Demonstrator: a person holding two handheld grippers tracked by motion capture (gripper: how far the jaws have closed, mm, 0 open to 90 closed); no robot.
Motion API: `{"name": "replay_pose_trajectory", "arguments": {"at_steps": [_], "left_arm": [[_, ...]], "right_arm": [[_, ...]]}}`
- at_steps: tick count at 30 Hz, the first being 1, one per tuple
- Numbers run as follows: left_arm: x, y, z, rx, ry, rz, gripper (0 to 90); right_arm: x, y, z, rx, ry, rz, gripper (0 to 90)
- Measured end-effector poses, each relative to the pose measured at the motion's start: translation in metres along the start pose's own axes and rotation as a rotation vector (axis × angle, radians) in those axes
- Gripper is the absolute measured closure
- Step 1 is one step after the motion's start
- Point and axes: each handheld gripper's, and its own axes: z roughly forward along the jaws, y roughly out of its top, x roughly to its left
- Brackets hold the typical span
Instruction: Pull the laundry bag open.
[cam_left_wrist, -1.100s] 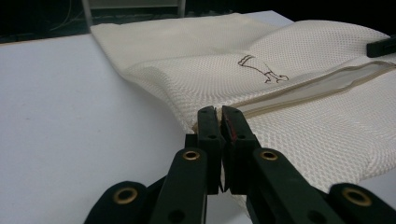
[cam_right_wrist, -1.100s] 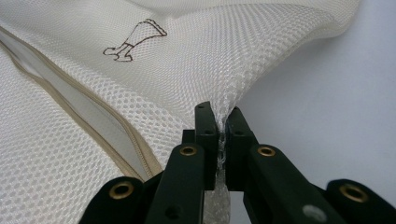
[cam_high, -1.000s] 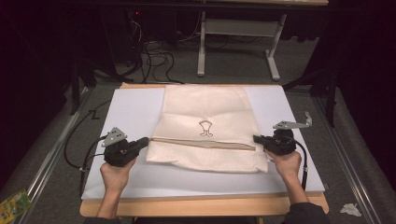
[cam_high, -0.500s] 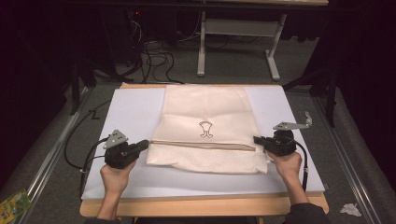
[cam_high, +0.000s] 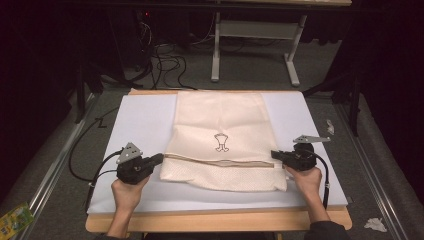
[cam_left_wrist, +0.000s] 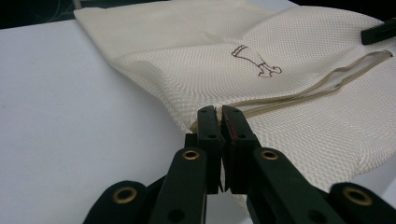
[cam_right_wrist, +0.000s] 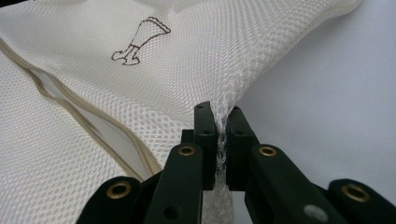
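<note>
Mesh bag (cam_high: 220, 135) — no readable writing, outline figure print (cam_high: 221, 142) only.

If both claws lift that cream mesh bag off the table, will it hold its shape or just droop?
Probably droop: the mesh bag lies flat and already puckers where the right claw pinches it. It looks thin and see-through, so likely light. The open weave should give the left claw decent grip rather than slipping.

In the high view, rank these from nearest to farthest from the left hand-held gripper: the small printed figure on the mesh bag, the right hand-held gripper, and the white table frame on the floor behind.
From the left hand-held gripper:
1. Printed figure, centre of the mesh bag.
2. Right hand-held gripper, at the bag's opposite edge.
3. White table frame, on the floor beyond the table.
</note>
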Motion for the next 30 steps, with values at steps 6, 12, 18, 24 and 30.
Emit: {"name": "replay_pose_trajectory", "arguments": {"at_steps": [6,12,18,24,30], "left_arm": [[0.004,-0.006,0.000,-0.002,-0.012,-0.024,87.1],[0.002,-0.007,0.004,-0.002,-0.021,-0.037,87.1],[-0.001,-0.012,0.009,0.045,-0.012,-0.011,87.1],[0.000,-0.018,0.011,0.059,-0.012,-0.023,87.0],[0.000,-0.021,0.014,0.084,-0.011,-0.018,86.6]], "right_arm": [[-0.001,-0.003,0.002,0.004,-0.002,0.000,87.0],[0.000,-0.004,0.004,0.021,-0.017,-0.005,86.8],[0.000,-0.005,0.006,0.036,-0.025,-0.009,86.2],[-0.004,-0.011,0.010,0.058,-0.023,0.001,85.6],[-0.004,-0.013,0.014,0.067,-0.030,0.001,84.1]]}}
